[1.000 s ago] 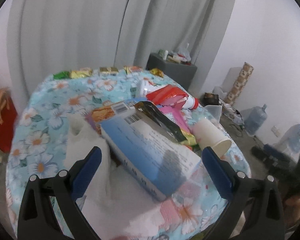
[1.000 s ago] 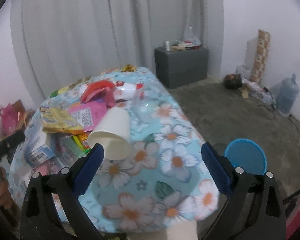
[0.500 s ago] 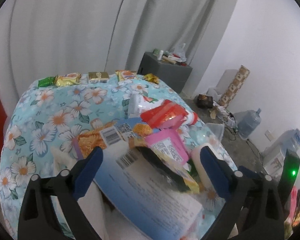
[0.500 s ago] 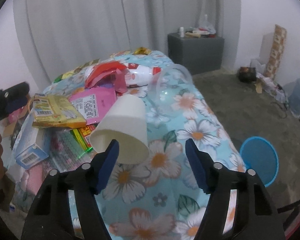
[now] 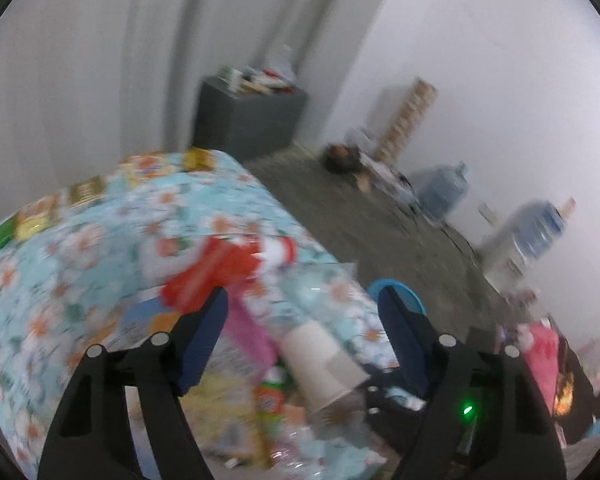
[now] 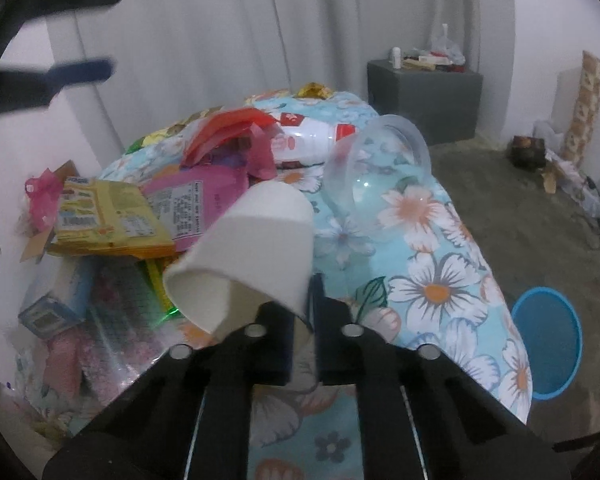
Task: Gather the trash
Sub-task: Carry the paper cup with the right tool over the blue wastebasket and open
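Right gripper pinches the paper cup by its rim, cup tipped on the table edge; light, crushable thin wall; left gripper jaws have just been closing, still apart, empty

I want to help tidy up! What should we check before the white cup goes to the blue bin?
1. Right gripper pinching the paper cup by its rim: ok, the jaws have just closed on it.
2. Cup wall not crushed: not ok, it looks squashed.
3. Blue bin open on the floor: ok.
4. Clear plastic cup lying apart from the grip: ok.
5. Left gripper empty, jaws apart: ok.
6. Anything inside the paper cup: cannot tell.
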The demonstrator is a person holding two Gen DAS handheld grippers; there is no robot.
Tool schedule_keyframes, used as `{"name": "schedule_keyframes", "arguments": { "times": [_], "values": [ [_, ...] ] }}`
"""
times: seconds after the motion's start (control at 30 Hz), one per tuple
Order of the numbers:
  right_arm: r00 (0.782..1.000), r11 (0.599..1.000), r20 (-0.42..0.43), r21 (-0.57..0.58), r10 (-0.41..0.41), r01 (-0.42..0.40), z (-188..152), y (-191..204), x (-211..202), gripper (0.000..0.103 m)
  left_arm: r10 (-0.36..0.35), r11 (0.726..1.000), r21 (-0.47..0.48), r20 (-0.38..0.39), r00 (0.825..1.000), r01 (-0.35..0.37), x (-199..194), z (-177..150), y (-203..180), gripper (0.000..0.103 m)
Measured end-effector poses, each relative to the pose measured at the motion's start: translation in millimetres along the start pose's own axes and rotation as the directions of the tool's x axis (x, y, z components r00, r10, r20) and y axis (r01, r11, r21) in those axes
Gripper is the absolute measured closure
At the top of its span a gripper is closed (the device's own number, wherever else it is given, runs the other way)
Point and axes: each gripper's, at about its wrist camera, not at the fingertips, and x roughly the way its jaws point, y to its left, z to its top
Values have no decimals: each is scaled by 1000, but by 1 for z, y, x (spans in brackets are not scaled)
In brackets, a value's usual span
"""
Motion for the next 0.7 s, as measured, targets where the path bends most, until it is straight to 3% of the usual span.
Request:
{"name": "schedule_keyframes", "arguments": {
  "times": [0.1, 0.23, 0.33, 0.47, 0.57, 0.63, 0.7],
  "values": [
    [1000, 1000, 16, 13, 15, -16, -3, -6, -7, 101, 11, 994, 107, -68, 998, -3, 37, 15, -28, 35],
    [999, 1000, 37, 13, 17, -18, -9, -12, -17, 102, 34, 981, 192, -203, 979, 6, 97, 19, -54, 47],
    [999, 1000, 53, 10, 6, -6, -16, -18, -27, 101, 156, 948, 310, -244, 957, -75, 137, 15, -70, 59],
    [998, 1000, 64, 20, 1, -3, -23, -30, -35, 102, 307, 892, 414, -262, 915, -181, 172, 5, -74, 81],
    [997, 1000, 74, 31, -1, -1, -29, -43, -44, 102, 364, 864, 446, -229, 903, -236, 173, 2, -69, 88],
    [997, 999, 74, 51, 1, -5, -34, -56, -51, 102, 361, 871, 431, -233, 903, -236, 169, 4, -69, 96],
    [997, 996, 73, 85, 7, -13, -40, -71, -58, 102, 322, 892, 403, -248, 914, -205, 163, 9, -71, 98]
  ]
}}
